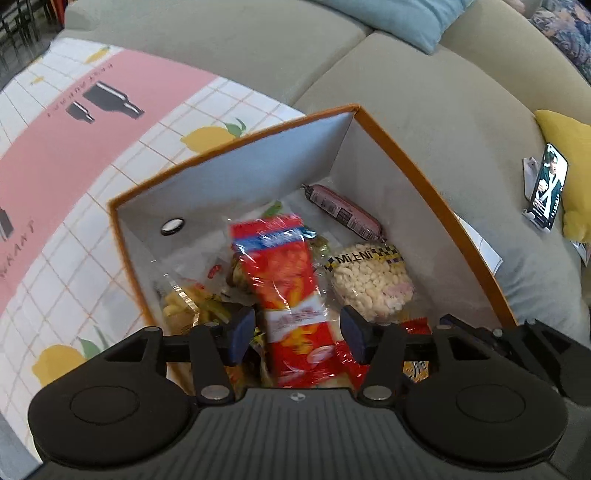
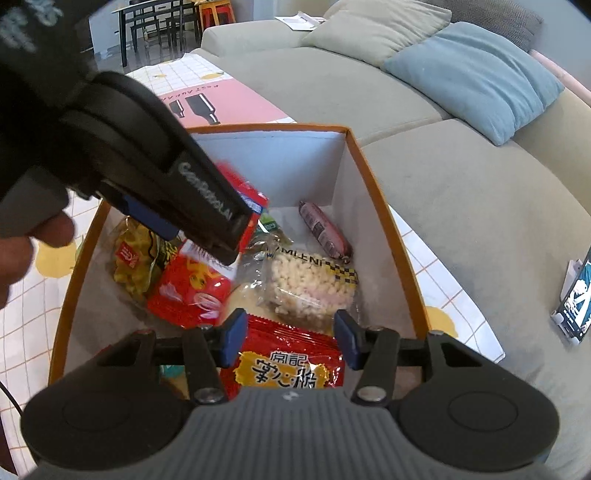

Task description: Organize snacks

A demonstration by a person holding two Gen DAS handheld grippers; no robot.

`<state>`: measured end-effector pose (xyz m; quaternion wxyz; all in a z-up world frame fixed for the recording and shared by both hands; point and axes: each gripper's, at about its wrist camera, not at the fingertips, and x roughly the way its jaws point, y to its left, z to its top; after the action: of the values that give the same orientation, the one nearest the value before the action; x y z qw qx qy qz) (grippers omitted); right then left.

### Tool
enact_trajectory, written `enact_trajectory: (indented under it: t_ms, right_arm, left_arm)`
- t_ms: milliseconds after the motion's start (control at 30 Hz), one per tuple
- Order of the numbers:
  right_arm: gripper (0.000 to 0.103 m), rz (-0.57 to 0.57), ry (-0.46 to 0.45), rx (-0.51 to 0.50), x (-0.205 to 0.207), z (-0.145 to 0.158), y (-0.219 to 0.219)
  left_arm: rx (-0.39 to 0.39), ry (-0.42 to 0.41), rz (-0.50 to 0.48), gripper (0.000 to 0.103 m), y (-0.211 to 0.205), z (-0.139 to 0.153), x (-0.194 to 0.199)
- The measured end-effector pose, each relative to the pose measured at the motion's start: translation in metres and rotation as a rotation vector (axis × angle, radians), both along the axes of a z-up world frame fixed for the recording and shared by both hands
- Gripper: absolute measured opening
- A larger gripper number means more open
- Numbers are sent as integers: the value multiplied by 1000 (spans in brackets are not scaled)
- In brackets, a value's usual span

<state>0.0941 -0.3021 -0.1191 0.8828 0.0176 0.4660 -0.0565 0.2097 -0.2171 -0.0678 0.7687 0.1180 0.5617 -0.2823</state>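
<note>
In the left wrist view the left gripper fills the bottom of the frame, its jaws spread wide with a long red snack pack standing between them; the blue pads sit apart from the wrapper on both sides, so nothing is clamped. In the right wrist view the right gripper sits at the bottom centre, its jaws parted over a red packet with yellow label that lies in the near end of the box; the pads flank it without visibly pressing on it. Both grippers point down into the orange-rimmed box, which has white inner walls and holds all the snacks. Just beyond the red pack, right of centre, lies a clear bag of puffed rice cake, and to the left a bag of yellow snacks. Farther in, against the far right wall, lies a pink sausage. The box stands on a table with a lemon-print cloth in the left part of the frame. Beyond it runs a grey-green sofa, with a blue cushion at the top and a phone at the right edge.
</note>
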Motion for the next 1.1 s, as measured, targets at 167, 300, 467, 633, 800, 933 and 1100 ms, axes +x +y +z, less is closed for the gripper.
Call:
enact_trajectory:
  t_ms: [167,300,467,633,800,933,1100]
  right_arm:
    - [51,3,2,2,-6,9,6]
    - [51,15,-28,24,-13,27,11]
    - [59,38,-89,51,-28,58,24]
    - [67,29,-170,109,-47,93,37]
    - [74,12,-288,122,-81,128,55]
    - [80,47,-371,117,-111,145,76]
    - [80,73,-444,110,-144,146,97]
  left_arm:
    - [-30,-62,22,63,22,28,-15]
    - [-36,-159,44,63,42,55,-32]
    - [-55,-288,103,63,75,92,-62]
    - [-52,-451,170,63,108,129,-105]
    - [-6,-636,278,74,136,149,-146]
    - [65,-745,310,76,145,146,-172]
    - [130,-773,331,80,156,128,-195]
